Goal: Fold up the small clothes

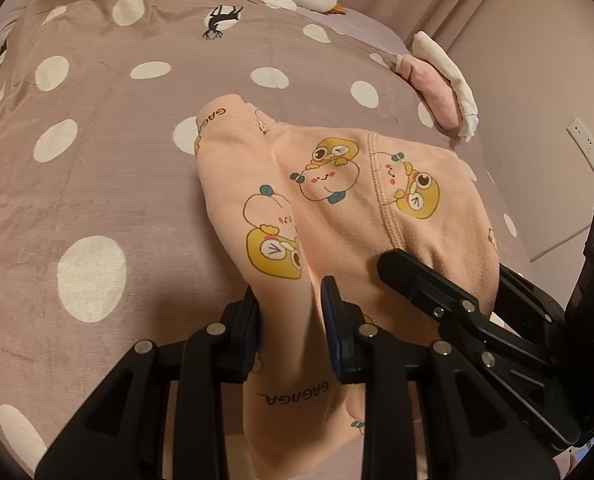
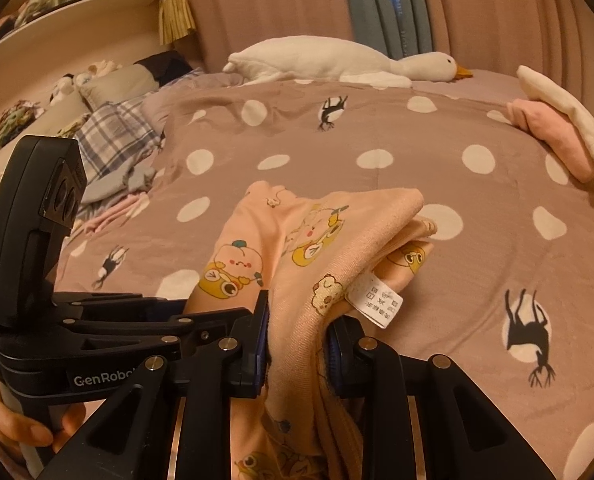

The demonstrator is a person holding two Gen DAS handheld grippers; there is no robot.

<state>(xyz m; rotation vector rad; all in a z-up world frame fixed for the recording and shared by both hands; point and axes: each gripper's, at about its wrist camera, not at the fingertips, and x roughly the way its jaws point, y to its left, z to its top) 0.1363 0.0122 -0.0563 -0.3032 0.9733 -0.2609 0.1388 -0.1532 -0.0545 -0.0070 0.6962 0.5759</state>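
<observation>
A small peach garment with cartoon prints [image 1: 337,200] lies on the polka-dot bed cover [image 1: 97,160], its near part lifted. My left gripper [image 1: 291,316] is shut on a bunched band of the garment with "GAGAGA" lettering. My right gripper [image 2: 297,340] is shut on another part of the same garment [image 2: 309,248], next to a white care label [image 2: 377,300]. In the left wrist view the right gripper [image 1: 449,300] comes in from the right, on the cloth. In the right wrist view the left gripper [image 2: 169,320] sits to the left, held by a hand [image 2: 13,428].
A white plush goose [image 2: 337,62] lies at the far edge of the bed. A folded pink and white pile [image 2: 561,136] sits at the right edge. Pillows and a plaid cloth [image 2: 113,132] are at the left. A wall with a socket strip [image 1: 589,152] is to the right.
</observation>
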